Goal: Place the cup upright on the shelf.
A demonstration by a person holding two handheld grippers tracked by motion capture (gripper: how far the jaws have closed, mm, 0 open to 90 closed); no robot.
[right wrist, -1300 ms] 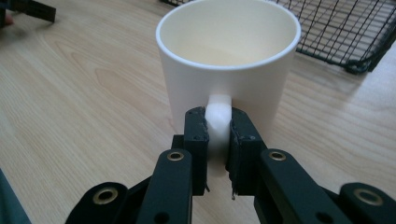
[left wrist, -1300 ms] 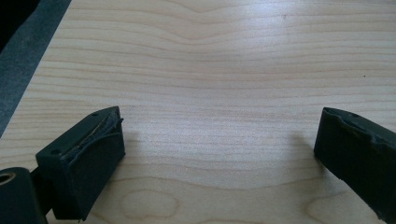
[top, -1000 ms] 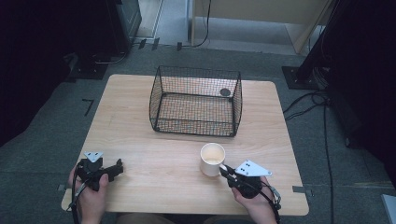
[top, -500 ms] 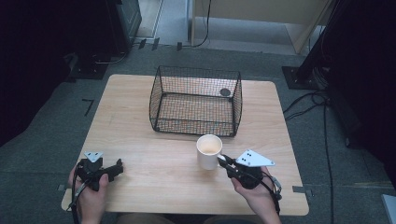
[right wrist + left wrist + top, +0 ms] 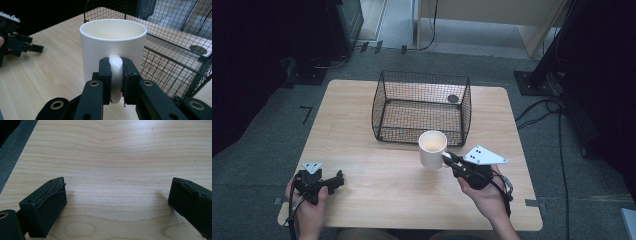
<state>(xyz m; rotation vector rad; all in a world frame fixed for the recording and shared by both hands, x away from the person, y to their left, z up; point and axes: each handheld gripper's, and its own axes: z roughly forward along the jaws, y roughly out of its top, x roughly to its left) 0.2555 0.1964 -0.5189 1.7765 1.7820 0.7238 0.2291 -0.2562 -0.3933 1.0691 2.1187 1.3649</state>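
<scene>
A white mug [image 5: 432, 149] is held upright just above the table in front of the black wire basket [image 5: 422, 107]. My right gripper [image 5: 448, 159] is shut on the mug's handle [image 5: 115, 75], its two jaws pinching the handle from both sides; the mug body [image 5: 112, 45] stands straight ahead of it. My left gripper [image 5: 336, 179] rests near the table's front left corner, held by a hand. Its jaws stand wide apart in the left gripper view, with only bare wood between the fingers [image 5: 45, 202].
The wooden table [image 5: 362, 150] carries the basket at its far middle; a small dark round disc [image 5: 453, 99] lies inside the basket at the back right. Cables and dark equipment stands sit on the grey floor around the table.
My right gripper has carried the mug up and forward, from the front right of the table toward the basket's near wall. The left gripper has stayed in place.
</scene>
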